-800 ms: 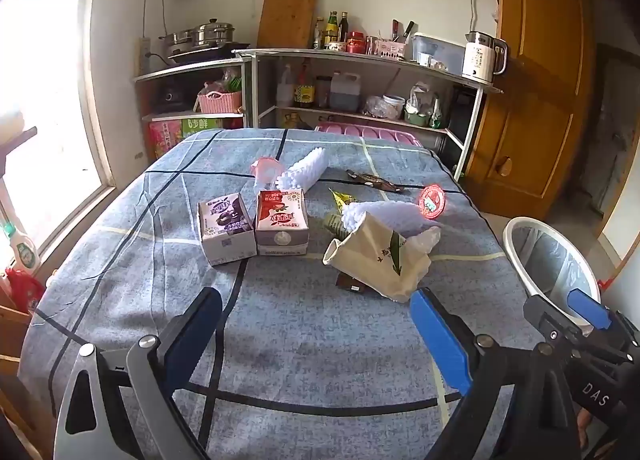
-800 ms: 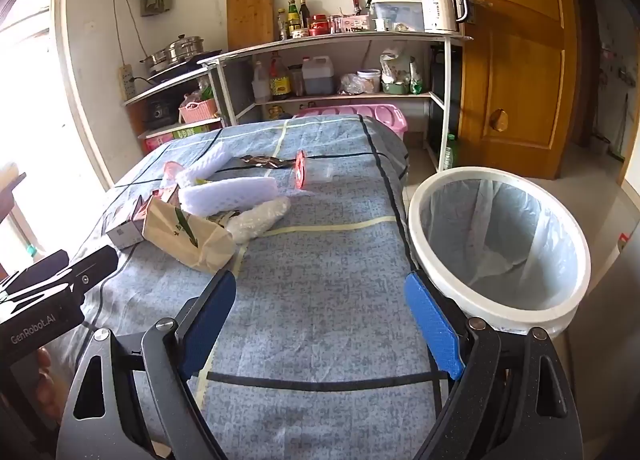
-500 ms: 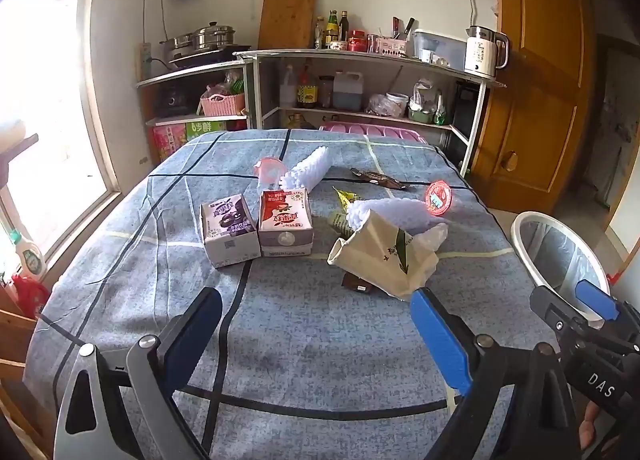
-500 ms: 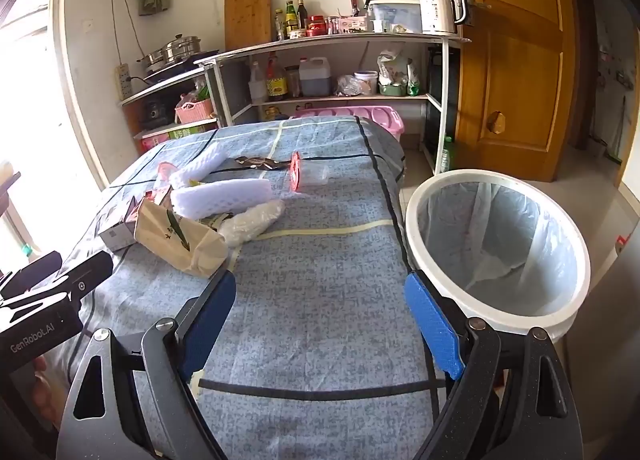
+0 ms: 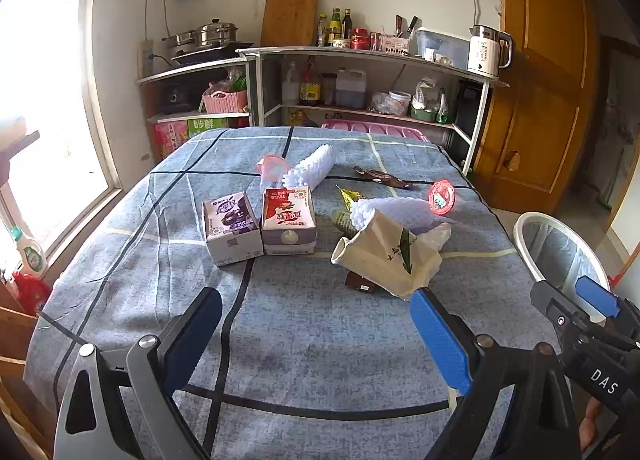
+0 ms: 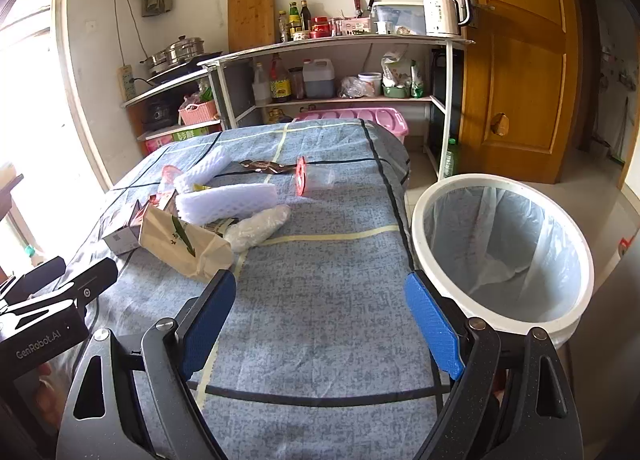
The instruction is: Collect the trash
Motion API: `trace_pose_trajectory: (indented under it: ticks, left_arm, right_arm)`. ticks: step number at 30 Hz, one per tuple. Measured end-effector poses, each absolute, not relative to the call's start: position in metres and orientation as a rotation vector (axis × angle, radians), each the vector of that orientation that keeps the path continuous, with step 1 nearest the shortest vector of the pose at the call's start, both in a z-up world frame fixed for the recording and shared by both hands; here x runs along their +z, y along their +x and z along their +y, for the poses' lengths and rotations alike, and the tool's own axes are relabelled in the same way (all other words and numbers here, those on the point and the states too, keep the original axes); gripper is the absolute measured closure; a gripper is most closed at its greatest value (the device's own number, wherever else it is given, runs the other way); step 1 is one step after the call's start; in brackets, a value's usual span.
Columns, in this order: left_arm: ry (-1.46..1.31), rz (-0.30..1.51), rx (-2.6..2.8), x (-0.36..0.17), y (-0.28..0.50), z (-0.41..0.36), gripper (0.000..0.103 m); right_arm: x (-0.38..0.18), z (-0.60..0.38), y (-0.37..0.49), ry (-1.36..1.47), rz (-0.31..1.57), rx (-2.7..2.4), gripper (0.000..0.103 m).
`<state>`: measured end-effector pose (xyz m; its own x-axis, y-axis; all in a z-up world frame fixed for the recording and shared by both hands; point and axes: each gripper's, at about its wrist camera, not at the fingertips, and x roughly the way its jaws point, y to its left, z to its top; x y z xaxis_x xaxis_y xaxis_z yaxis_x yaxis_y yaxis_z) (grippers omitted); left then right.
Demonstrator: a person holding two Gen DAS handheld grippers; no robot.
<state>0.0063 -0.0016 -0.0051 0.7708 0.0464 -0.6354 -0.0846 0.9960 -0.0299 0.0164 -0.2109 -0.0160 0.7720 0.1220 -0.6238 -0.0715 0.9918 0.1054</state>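
Looking across the worktop (image 5: 132, 260) from left to right, the blue checked cloth had all the trash bunched around its middle. Farthest left sat a purple drink carton (image 5: 231, 229), and touching its right side was a red-and-white drink carton (image 5: 289, 221). Behind those two lay a pink lidded cup (image 5: 271, 169) on its side, with a roll of white foam netting (image 5: 310, 170) right beside it.

Right of the cartons was a crumpled beige paper bag (image 5: 386, 254), with a small dark wrapper (image 5: 360, 283) poking out under its near edge. A second piece of white foam netting (image 5: 394, 212) sat just behind the bag, a yellow-green wrapper (image 5: 349, 196) stuck out on its left, and a clear plastic bag (image 5: 438, 235) lay against its right end. Farther back was a brown snack wrapper (image 5: 380, 178), and to the right of that a clear cup with a red lid (image 5: 441, 197) tipped on its side.

Off the right edge of the worktop stood the white trash bin (image 6: 424, 216), lined with a clear bag, nothing visible in it.

The left hand-held gripper (image 5: 316, 336) hovered over the near part of the cloth with its blue fingers spread wide and nothing between them, well short of the trash. The right hand-held gripper (image 6: 320, 320) was the same deal, jaws wide apart and empty, over the near right part of the worktop just beside the bin.
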Motion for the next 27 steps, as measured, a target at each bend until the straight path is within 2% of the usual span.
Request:
trace_pose_trajectory:
  ticks: [27]
  left_arm:
    - [-0.053,0.681,0.086,-0.0038,0.0046,0.0011,0.007]
  right_arm:
    - [-0.0152,-0.2054,0.015,0.069,0.675,0.114,0.016]
